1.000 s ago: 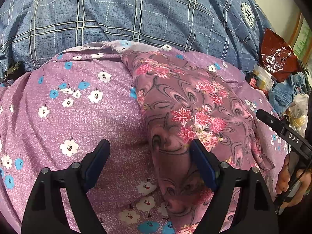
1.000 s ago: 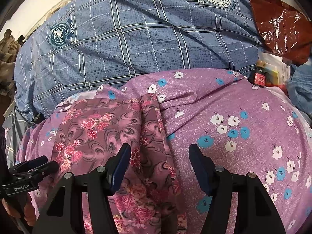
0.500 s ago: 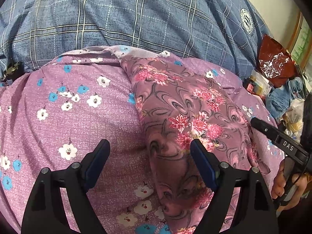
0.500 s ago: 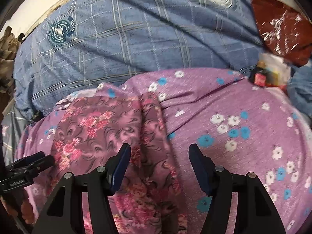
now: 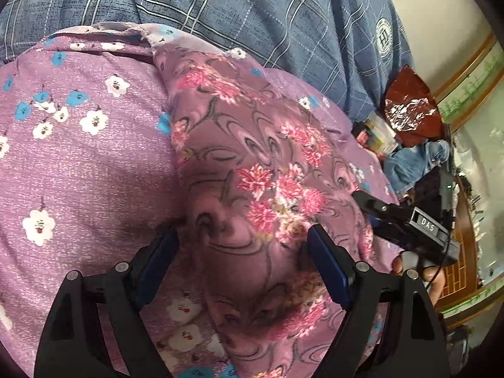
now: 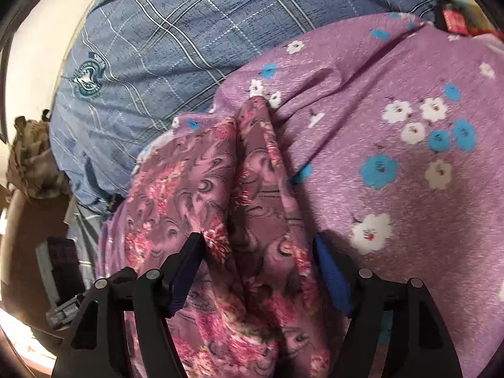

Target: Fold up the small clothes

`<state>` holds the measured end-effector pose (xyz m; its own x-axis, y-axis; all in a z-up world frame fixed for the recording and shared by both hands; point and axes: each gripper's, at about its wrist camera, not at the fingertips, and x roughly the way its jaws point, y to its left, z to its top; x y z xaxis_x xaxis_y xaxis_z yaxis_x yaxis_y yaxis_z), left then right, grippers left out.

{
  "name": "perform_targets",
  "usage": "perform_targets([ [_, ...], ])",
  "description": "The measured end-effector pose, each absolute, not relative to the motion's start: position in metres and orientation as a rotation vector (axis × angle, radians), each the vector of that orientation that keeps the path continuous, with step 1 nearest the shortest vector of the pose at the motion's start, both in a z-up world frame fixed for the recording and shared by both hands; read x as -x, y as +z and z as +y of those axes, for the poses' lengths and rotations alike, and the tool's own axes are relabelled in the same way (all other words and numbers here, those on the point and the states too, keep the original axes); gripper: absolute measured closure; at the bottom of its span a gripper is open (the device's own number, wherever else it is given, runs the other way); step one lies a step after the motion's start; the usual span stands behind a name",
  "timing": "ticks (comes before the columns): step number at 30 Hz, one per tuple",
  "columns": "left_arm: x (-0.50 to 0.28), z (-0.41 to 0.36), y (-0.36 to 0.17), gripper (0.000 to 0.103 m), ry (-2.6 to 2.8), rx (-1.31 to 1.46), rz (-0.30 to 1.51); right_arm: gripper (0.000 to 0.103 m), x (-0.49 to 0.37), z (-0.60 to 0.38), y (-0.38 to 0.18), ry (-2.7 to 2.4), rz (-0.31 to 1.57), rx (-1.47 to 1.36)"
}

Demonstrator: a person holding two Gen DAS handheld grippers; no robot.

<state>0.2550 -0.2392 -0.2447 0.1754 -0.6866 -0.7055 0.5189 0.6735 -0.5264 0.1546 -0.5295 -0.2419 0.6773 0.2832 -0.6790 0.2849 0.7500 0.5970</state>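
A mauve garment with pink flowers and dark swirls (image 5: pixel 252 163) lies bunched on a purple sheet with white and blue flowers (image 5: pixel 78 173). My left gripper (image 5: pixel 242 244) is open, low over the garment's near part, with the cloth between its blue pads. In the right wrist view the same garment (image 6: pixel 245 189) forms a raised ridge. My right gripper (image 6: pixel 258 250) straddles that ridge and its jaws are opening; the pads do not press the cloth. The right gripper's tip (image 5: pixel 375 208) also shows at the garment's right edge, held by a hand (image 5: pixel 431 280).
A blue plaid quilt (image 5: pixel 252 6) is heaped behind the purple sheet. At the right stand a red foil bag (image 5: pixel 409 110), small boxes (image 5: pixel 378 132) and a blue cloth (image 5: pixel 415 160). A brown rumpled cloth (image 6: pixel 31 157) hangs at the far left.
Both grippers have dipped closer to the garment. The right gripper has rolled, sunk and spread its jaws wider around the ridge. The left jaws now straddle the garment's near end.
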Motion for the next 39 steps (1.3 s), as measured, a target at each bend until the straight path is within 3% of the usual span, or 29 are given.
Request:
perform_targets([
  [5,-0.254,-0.243,-0.244,0.028,-0.882,0.206,1.088,0.029,-0.165,-0.512,-0.245,0.078,0.857,-0.788],
  [6,-0.254,-0.244,-0.243,0.038,-0.876,0.201,1.083,0.031,-0.166,-0.507,-0.244,0.058,0.859,-0.76],
  [7,-0.254,-0.244,-0.243,0.05,-0.869,0.198,1.077,0.04,-0.167,-0.501,-0.241,0.042,0.863,-0.721],
  [8,-0.254,-0.243,-0.241,0.054,-0.869,0.203,1.066,0.056,-0.167,-0.498,-0.24,0.037,0.861,-0.701],
  [10,-0.253,-0.241,-0.239,0.067,-0.877,0.21,1.053,0.069,-0.165,-0.492,-0.231,0.011,0.836,-0.671],
  [13,-0.252,-0.24,-0.234,0.075,-0.878,0.205,1.035,0.075,-0.159,-0.483,-0.219,-0.02,0.804,-0.622],
  [31,-0.197,-0.155,-0.165,0.079,-0.847,0.22,0.898,0.077,-0.107,-0.405,-0.166,0.091,0.648,-0.631],
  [39,-0.173,-0.11,-0.199,0.075,-0.686,0.155,0.96,0.075,-0.088,-0.343,-0.206,0.041,0.749,-0.625],
])
